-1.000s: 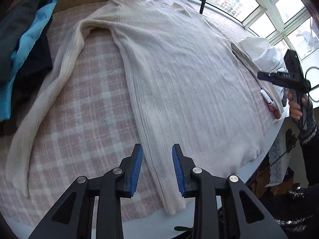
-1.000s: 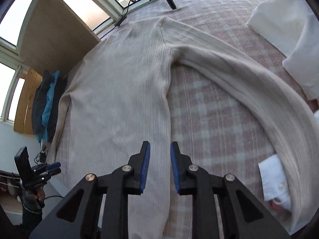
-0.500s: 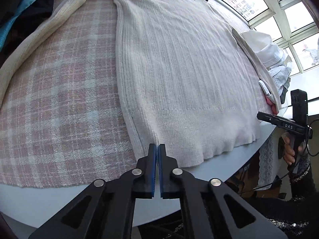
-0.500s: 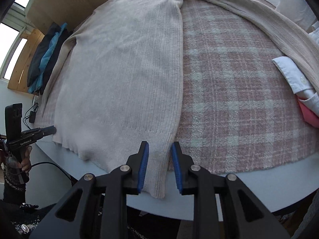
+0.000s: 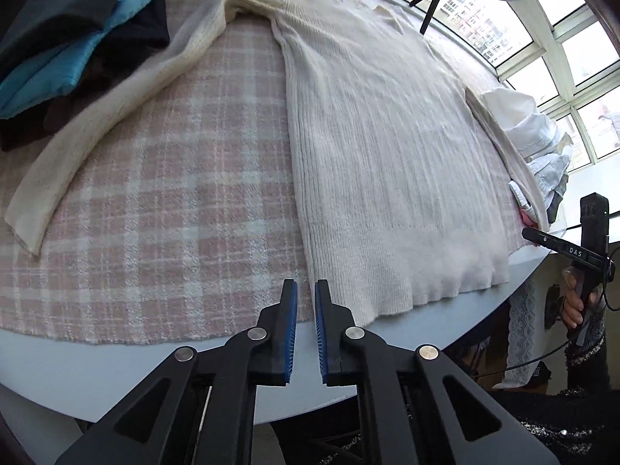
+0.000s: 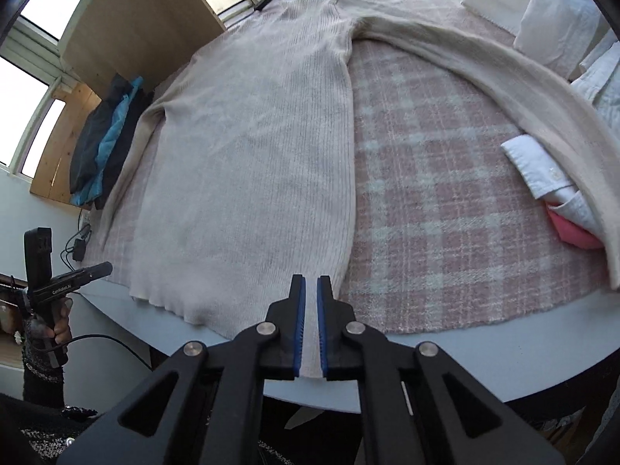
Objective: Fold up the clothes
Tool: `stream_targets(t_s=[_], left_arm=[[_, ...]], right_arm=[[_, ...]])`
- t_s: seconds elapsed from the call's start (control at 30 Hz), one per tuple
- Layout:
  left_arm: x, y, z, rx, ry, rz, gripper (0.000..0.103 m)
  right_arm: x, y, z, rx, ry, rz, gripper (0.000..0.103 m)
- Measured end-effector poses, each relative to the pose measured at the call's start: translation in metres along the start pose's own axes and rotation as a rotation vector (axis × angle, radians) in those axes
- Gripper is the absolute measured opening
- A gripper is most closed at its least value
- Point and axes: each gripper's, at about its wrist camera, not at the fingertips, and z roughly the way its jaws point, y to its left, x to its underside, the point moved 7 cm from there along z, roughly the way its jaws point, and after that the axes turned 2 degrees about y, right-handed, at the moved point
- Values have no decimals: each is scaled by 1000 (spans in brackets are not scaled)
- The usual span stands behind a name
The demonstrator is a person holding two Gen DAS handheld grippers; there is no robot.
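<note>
1. Right wrist view showed the right gripper (image 6: 310, 323) clamped on the hem corner of the cream ribbed sweater (image 6: 252, 162), which stretched ahead of it across the pink plaid blanket (image 6: 445, 213), probably to lift that edge for folding.
2. Left gripper (image 5: 306, 329) hung above the worktop (image 5: 116, 368) edge, jaws opening slightly, nothing between them; the sweater's other hem corner lay just ahead, to its right.
3. Dark and blue clothes (image 5: 69, 50) waited far left.

Cream ribbed sweater (image 5: 387, 147), pink-and-white plaid cloth (image 5: 174, 213), blue gripper pads (image 5: 291, 333)
</note>
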Motion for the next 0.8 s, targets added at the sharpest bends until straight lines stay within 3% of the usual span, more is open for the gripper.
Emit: stream_targets(t_s=[0.2, 0.37, 0.57, 0.8], left_arm=[[-51, -34, -26, 33, -92, 149, 9], [-83, -99, -20, 87, -96, 322, 9], [-122, -206, 23, 119, -77, 471, 9], [-155, -309, 94, 139, -7, 557, 10]], right_arm=[[-23, -65, -76, 168, -197, 178, 14], [3, -143, -109, 334, -226, 309, 33], [34, -220, -102, 275, -216, 463, 33], [29, -238, -83, 101, -211, 435, 33]])
